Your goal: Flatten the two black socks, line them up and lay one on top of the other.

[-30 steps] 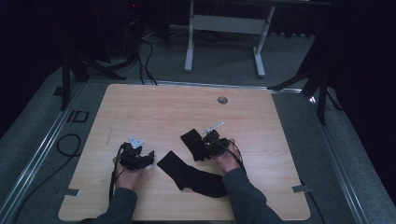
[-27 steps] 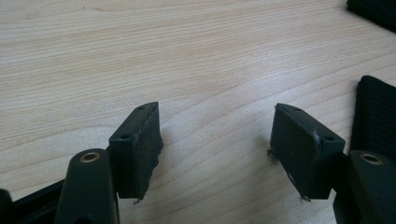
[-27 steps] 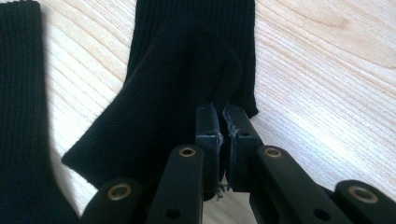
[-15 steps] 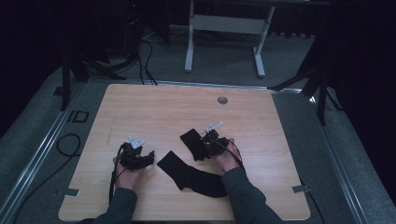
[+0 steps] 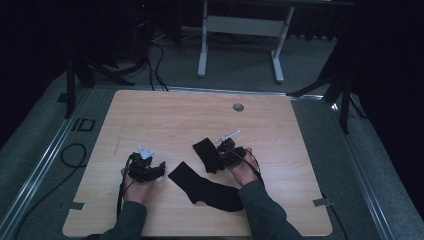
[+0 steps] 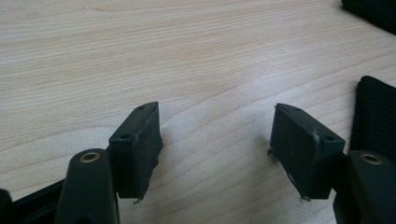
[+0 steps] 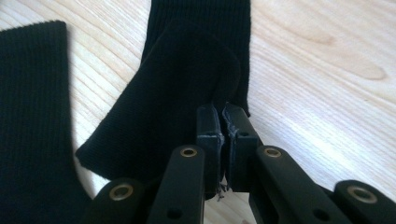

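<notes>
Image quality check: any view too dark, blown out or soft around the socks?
High view: dim, black surround, socks read as flat black shapes on the table. Right gripper view: sock rib sharp, glare patch on the wood at right. Left gripper view: evenly lit, grain crisp, near jaws slightly soft.

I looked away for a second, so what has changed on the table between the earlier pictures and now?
Nothing visibly changed. The right gripper stays shut on the folded sock, the left gripper stays open over bare table, and the flat sock lies where it was.

two socks on the desk (image 5: 150,115): one sock (image 5: 207,154) lies behind the other sock (image 5: 205,187), between the left tongs (image 5: 159,169) and right tongs (image 5: 220,156).
</notes>
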`<state>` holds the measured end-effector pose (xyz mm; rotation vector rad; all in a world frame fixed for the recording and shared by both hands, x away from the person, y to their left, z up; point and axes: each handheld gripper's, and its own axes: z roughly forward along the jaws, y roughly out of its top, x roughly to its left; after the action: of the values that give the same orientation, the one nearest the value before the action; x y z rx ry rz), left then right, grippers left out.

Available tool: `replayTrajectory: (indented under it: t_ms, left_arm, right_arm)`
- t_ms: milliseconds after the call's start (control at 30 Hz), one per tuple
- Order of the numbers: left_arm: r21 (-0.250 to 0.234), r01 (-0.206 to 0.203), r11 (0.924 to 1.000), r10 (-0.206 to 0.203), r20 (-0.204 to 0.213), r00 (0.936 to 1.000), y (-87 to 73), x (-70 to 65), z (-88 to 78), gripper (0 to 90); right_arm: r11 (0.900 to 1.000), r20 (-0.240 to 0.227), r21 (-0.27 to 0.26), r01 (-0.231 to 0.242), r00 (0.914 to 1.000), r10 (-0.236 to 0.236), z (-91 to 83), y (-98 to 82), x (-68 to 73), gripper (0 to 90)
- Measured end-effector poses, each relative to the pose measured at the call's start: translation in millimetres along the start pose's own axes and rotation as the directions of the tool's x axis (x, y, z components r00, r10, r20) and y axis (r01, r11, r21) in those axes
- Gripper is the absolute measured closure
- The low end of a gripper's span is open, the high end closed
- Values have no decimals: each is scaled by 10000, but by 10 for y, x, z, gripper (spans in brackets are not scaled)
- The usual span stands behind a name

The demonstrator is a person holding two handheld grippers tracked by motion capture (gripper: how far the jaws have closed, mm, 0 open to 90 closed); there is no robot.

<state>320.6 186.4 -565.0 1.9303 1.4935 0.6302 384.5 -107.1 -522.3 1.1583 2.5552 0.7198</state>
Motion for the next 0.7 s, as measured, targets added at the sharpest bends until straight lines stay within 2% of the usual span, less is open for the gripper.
replayTrajectory:
  t_ms: [433, 700]
  left_arm:
    - [1, -16, 10000, 16, -4, 10000, 0, 1, 0, 342]
    - [-8, -12, 10000, 12, -4, 10000, 0, 1, 0, 342]
  right_arm:
    - [9987, -211, -510, -57, 9998, 47, -254, 9, -73, 860]
    - [9980, -34, -623, 123, 9999, -125, -450, -58, -140, 860]
